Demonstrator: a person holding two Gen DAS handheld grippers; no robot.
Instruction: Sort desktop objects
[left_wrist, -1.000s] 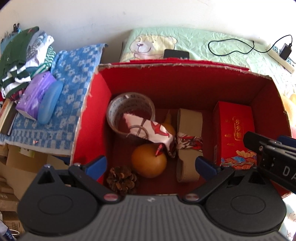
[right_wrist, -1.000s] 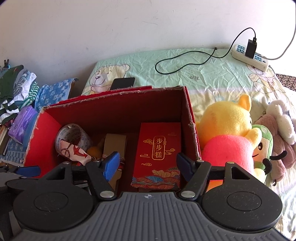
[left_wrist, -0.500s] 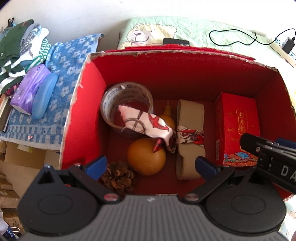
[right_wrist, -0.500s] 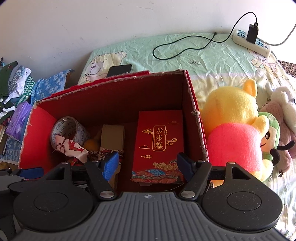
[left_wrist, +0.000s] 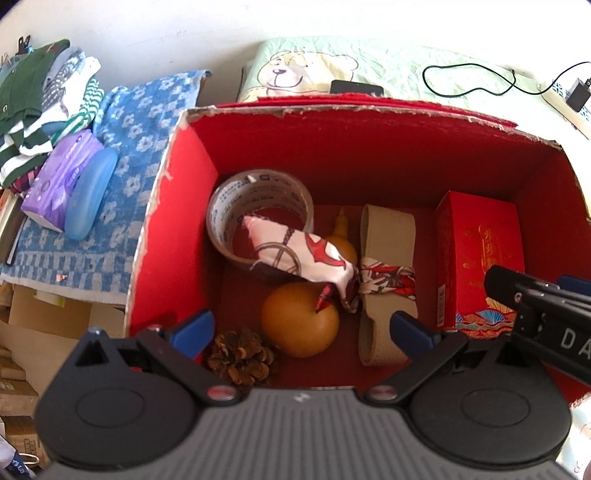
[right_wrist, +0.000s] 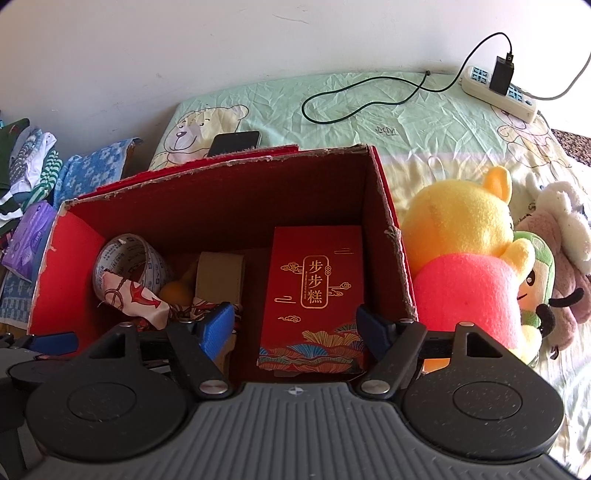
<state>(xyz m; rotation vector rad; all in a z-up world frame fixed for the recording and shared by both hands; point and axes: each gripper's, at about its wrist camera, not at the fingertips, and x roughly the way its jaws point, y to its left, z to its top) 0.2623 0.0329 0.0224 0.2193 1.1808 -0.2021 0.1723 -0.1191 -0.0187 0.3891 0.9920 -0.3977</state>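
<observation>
Since a second ago the right gripper (right_wrist: 295, 325) has spread its blue pads farther apart and its jaws are opening now; the red gift box (right_wrist: 314, 295) that lay between them now sits free, with neither pad pressing on it. The left view has hardly shifted, apart from a small wobble over the carton.

From left to right, outside the carton: a heap of folded clothes (left_wrist: 44, 99), a purple tissue pack (left_wrist: 55, 181) and a blue case (left_wrist: 92, 192) lie on a blue flowered towel (left_wrist: 140, 122). Next comes the red cardboard carton (left_wrist: 177, 229), open at the top.

Inside it, at the left, a roll of clear tape (left_wrist: 258, 206) stands tilted, with a patterned scarf (left_wrist: 295, 254) draped across it. Below the scarf lies a gourd (left_wrist: 299, 325), and a pine cone (left_wrist: 240, 358) sits just beside it at the near wall. A tan strap (left_wrist: 388, 266), wrapped by the scarf's end, lies in the middle. The gift box lies against the carton's right wall.

The left gripper (left_wrist: 301, 328) hangs over the gourd with its jaws wide and nothing between the pads.

Right of the carton, plush toys (right_wrist: 469, 258) rest on a green bedsheet (right_wrist: 369, 107), with a phone (right_wrist: 234, 142), a cable (right_wrist: 369, 99) and a power strip (right_wrist: 498, 88) farther back.
</observation>
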